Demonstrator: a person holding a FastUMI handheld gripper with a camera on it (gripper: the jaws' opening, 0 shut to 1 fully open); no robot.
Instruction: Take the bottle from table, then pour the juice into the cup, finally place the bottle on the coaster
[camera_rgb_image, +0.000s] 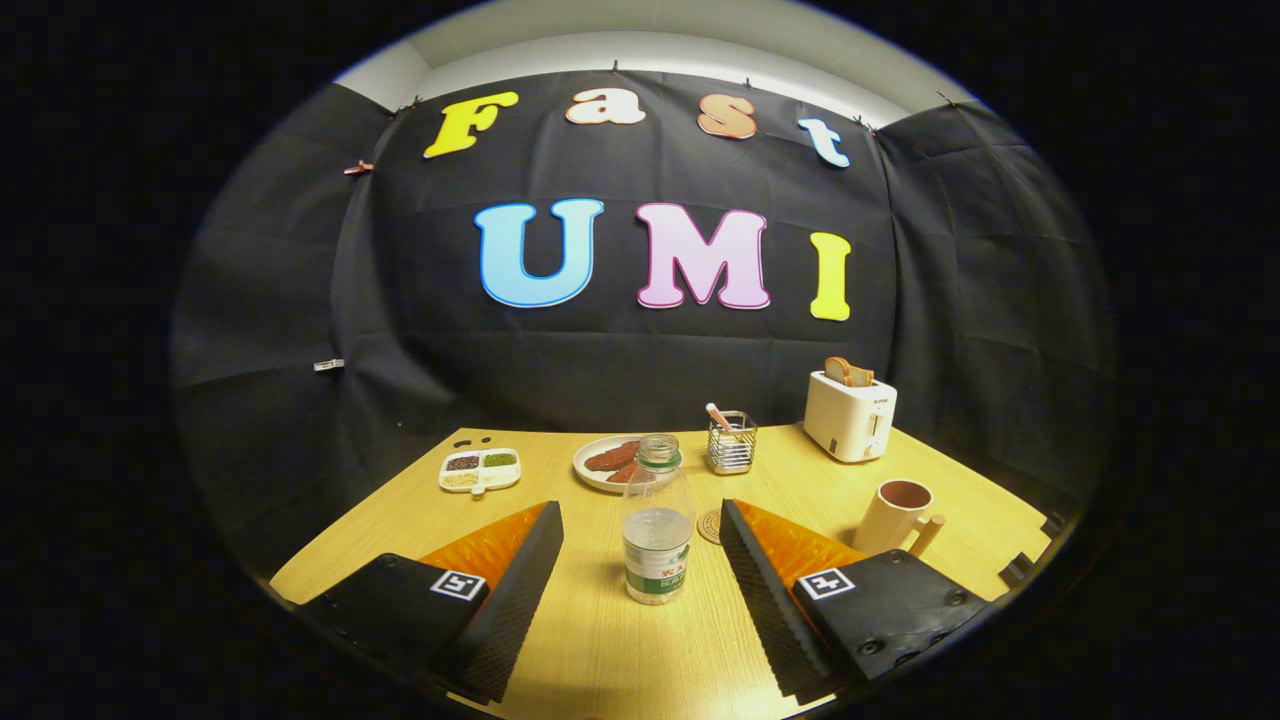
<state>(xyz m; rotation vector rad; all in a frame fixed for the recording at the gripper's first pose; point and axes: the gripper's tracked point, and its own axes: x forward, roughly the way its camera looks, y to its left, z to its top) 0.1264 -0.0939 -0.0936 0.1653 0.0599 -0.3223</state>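
gripper (640, 545): fingers spread wide, pinching nothing; bottle stands in the gap between the tips, touching neither, so lined up for a side grasp
bottle (657, 525): clear plastic, upright, cap off, roughly a third full of clear liquid, label band low on the body; sits mid-desk toward the near edge, open neck means it has to stay vertical while lifted
coaster (710, 526): small round disc on the desk just beside the bottle, partly hidden behind one fingertip; final drop spot, close by so the return trip looks short
cup (893, 516): tall mug with side handle, upright, mouth open, near the right edge of the desk, well apart from the bottle; handle points to the near side, rim free for pouring
plate (610, 466): beyond the bottle toward the far edge, holds reddish slices; clutter
utensil holder (731, 443): wire basket beside the plate, something sticking out of it
toaster (850, 415): far right corner, bread in the slot
divided dish (480, 471): far left part, small compartments with grains
desk (600, 640): pale wood, bare under the fingers
step: pre-grasp, nothing lifted yet
next, my guess: close on the body above the label, mid-height for balance
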